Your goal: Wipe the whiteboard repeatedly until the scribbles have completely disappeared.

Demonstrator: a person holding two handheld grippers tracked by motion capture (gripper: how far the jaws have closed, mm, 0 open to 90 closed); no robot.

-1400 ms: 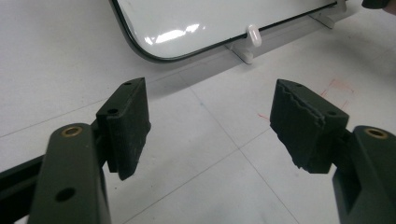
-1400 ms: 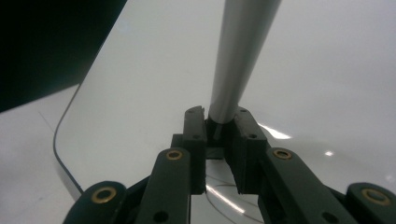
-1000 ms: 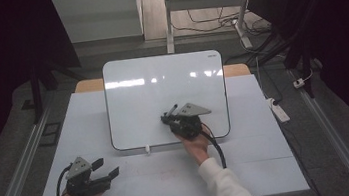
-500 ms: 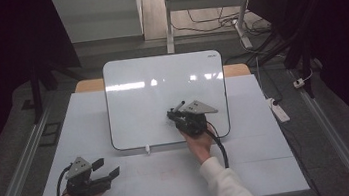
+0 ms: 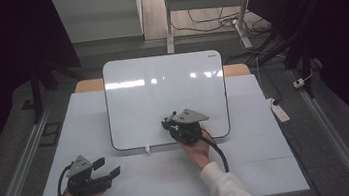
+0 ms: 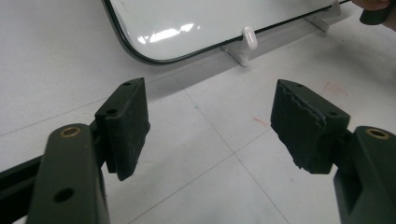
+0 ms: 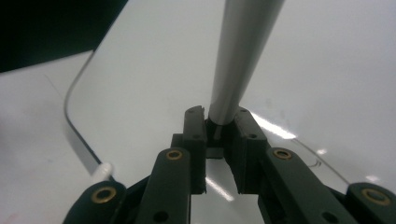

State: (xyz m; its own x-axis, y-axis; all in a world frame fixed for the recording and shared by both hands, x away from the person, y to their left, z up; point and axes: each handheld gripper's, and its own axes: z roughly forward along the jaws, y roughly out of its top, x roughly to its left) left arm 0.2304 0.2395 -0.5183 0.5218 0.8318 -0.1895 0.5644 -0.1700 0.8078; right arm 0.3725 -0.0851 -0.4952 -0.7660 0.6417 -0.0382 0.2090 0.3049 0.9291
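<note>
Now marker (image 7: 243,51) clamped in right tongs (image 7: 219,123), over whiteboard (image 7: 336,70)

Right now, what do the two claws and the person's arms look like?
Both claws are black. The left claw has two flat jaws with ribbed rubbery pads, brass-coloured rivets at the joints, and a grey three-cornered plate on top. The right claw has the same grey plate. A black cable loops from each. The person wears white sleeves.
</note>
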